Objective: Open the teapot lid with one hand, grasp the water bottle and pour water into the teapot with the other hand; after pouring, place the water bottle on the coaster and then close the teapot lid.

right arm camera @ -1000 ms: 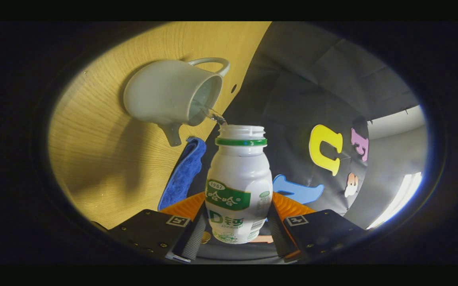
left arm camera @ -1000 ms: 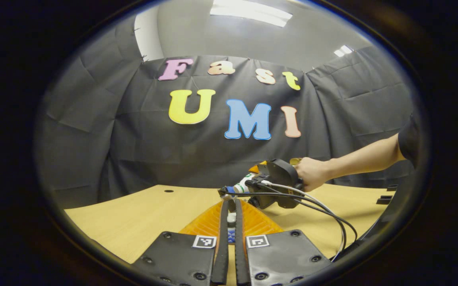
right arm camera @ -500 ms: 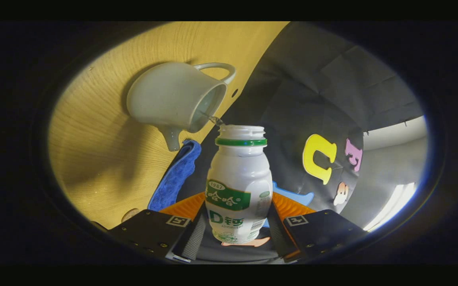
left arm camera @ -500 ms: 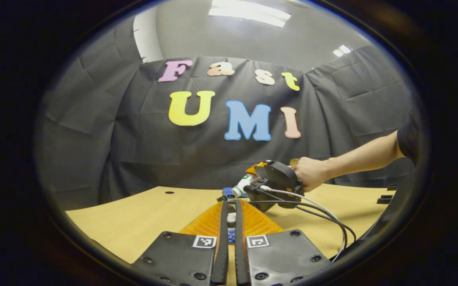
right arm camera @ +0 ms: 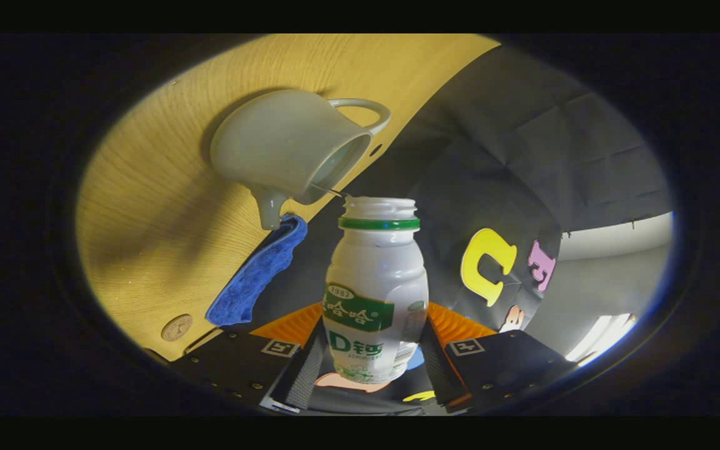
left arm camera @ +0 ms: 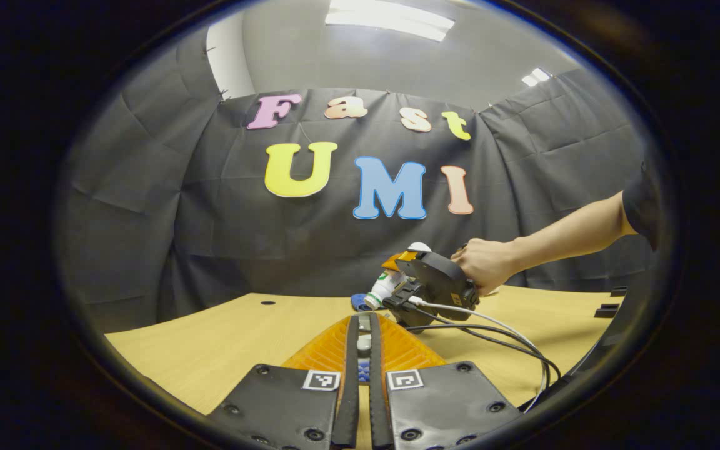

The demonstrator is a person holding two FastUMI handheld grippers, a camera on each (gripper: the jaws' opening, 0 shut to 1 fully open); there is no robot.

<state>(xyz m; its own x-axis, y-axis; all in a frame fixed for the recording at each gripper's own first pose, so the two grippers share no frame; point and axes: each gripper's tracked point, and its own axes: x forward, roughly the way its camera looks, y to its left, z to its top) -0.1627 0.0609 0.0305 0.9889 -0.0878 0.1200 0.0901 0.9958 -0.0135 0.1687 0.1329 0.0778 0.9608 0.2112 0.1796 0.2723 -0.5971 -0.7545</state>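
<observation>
Bottle [right arm camera: 375,294] squeezed in right gripper [right arm camera: 372,369], tipped toward teapot [right arm camera: 288,153] at 11 o'clock. Thin trickle only; pouring looks nearly done. Left gripper [left arm camera: 360,369] pinched on small white thing, maybe lid, cannot tell. Left: bottle onto coaster [right arm camera: 177,327] at 8 o'clock, lid back on.

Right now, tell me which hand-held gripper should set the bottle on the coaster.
Right. The right hand-held gripper already clamps the water bottle; the left hand-held gripper is shut on a small white object, probably the lid knob.
</observation>
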